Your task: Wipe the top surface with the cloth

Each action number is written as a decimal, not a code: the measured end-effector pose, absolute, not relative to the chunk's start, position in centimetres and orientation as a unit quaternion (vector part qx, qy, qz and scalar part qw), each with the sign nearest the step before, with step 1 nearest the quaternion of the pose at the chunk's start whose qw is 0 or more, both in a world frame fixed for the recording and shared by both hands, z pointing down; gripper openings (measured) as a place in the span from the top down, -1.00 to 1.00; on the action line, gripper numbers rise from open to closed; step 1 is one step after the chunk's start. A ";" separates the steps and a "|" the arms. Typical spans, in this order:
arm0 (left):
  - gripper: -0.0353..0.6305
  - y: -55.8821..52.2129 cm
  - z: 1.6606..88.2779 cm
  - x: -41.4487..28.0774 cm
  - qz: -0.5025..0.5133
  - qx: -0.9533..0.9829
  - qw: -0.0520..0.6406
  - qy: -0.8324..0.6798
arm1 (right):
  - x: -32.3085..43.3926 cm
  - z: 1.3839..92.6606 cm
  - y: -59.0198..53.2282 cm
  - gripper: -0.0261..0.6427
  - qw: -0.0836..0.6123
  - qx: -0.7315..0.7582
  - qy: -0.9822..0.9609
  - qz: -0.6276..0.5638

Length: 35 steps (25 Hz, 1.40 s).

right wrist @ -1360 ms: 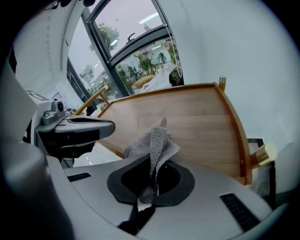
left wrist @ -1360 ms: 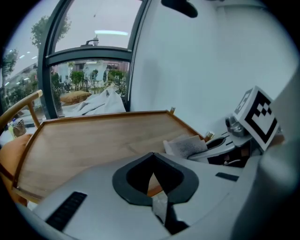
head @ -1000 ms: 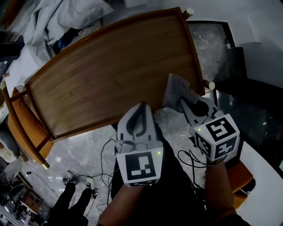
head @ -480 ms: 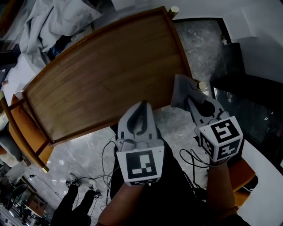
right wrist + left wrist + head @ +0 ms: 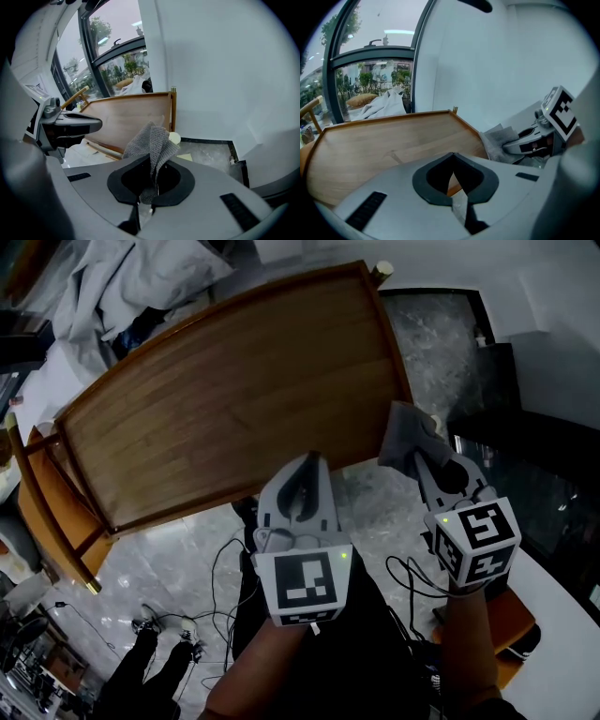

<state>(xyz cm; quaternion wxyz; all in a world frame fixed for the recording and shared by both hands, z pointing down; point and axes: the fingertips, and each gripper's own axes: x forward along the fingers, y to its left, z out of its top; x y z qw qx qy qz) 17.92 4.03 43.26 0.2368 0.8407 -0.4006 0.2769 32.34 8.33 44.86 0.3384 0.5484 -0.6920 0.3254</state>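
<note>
Right claw (image 5: 422,457) grips the cloth (image 5: 403,430) just beside the tabletop (image 5: 234,390) edge (left claw (image 5: 298,486) closed, empty); the shallow pinch risks slippage.

Up on your left, a heap of white sheets (image 5: 122,282) lies all crumpled. A brown wooden chair (image 5: 58,526) stands at your far left. Black wires (image 5: 217,563) curl on the shiny grey floor (image 5: 159,549) below you. Green trees (image 5: 361,79) show through a big window (image 5: 370,56).

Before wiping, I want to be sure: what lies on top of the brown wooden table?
Nothing visible lies on the brown wooden tabletop. The grey knitted cloth in the right claw hides a small part at its edge.
</note>
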 end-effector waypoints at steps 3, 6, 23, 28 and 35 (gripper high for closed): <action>0.86 4.5 43.4 18.1 0.263 0.849 0.244 -0.388 | 31.7 43.9 8.0 0.84 0.332 0.550 -0.701 0.309; 0.86 5.1 43.6 17.7 0.253 0.855 0.248 -0.378 | 30.2 42.2 7.1 0.84 0.312 0.547 -0.724 0.281; 0.86 1.7 36.6 4.9 0.165 0.872 0.277 -0.367 | 14.5 25.1 0.1 0.84 0.124 0.400 -0.898 0.135; 0.86 0.6 27.3 -0.1 0.119 0.890 0.215 -0.384 | 11.3 17.6 0.3 0.84 0.092 0.382 -0.915 0.088; 0.86 3.1 12.4 -5.9 0.026 0.904 0.125 -0.408 | 9.8 8.8 3.8 0.84 0.059 0.391 -0.918 0.033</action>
